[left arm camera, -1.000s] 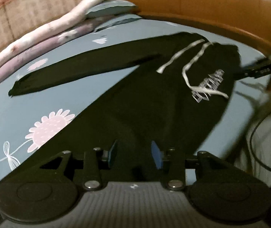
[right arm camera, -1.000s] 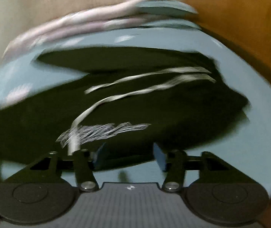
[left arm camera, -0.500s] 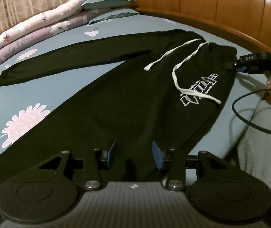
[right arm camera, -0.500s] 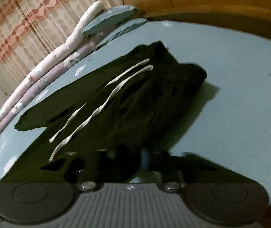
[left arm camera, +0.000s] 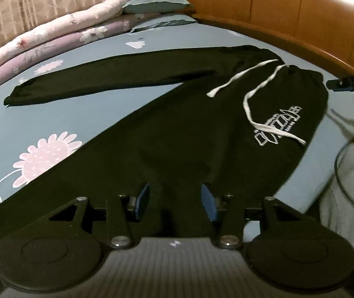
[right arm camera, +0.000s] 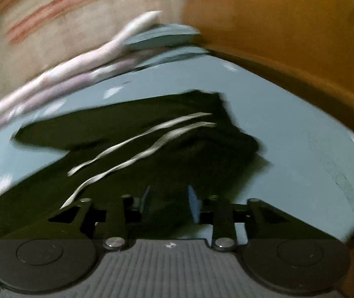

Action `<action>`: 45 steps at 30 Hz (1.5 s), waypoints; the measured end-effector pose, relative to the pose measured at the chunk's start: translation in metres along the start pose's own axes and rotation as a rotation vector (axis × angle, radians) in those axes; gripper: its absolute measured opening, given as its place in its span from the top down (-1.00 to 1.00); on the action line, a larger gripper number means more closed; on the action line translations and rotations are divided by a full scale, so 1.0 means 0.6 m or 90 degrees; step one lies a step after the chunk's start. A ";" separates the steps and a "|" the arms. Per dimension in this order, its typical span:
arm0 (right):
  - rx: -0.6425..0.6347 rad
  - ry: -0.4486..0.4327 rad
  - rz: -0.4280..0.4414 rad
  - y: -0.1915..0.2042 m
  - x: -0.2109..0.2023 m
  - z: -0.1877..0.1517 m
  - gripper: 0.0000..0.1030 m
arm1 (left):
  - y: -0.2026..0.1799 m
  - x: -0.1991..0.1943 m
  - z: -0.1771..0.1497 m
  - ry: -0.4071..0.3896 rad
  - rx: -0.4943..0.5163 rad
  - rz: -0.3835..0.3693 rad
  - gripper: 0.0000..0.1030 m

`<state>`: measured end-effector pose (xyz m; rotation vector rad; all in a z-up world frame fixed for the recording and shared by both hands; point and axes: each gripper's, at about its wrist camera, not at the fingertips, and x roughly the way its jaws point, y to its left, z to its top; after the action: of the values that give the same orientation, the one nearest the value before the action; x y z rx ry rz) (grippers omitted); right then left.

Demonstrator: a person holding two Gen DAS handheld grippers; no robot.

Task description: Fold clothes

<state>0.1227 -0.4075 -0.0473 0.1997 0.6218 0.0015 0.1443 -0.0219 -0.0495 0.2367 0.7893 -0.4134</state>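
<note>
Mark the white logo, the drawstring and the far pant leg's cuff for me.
white logo (left arm camera: 277, 128), left wrist view, middle of the print.
drawstring (left arm camera: 249, 96), left wrist view, on the nearer cord's bend.
far pant leg's cuff (left arm camera: 15, 96), left wrist view, at the leg's end.

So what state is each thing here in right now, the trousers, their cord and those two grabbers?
Black trousers: spread flat on the bed, legs apart, unfolded.
Drawstring: untied, ends loose across the front.
Left gripper: open, jaws just widening, over the fabric.
Right gripper: open at the waistband, jaws just widening.
</note>
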 end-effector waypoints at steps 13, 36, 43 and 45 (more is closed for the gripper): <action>-0.133 0.067 -0.020 0.121 0.072 -0.085 -0.03 | 0.010 0.034 -0.057 0.078 -0.059 0.006 -0.10; -0.117 -0.007 0.035 0.148 0.106 -0.105 -1.00 | 0.086 -0.024 0.034 0.124 -0.178 0.013 -0.14; -0.059 -0.017 0.076 0.124 0.100 -0.099 -1.00 | 0.220 -0.114 0.053 0.126 -0.260 0.115 -0.16; -0.062 -0.019 0.074 0.126 0.099 -0.100 -1.00 | 0.255 -0.123 0.037 0.135 -0.290 0.124 -0.16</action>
<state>0.1410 -0.3189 -0.1153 0.1416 0.5789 0.1400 0.1800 0.1272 0.0276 -0.0701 1.0353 -0.0175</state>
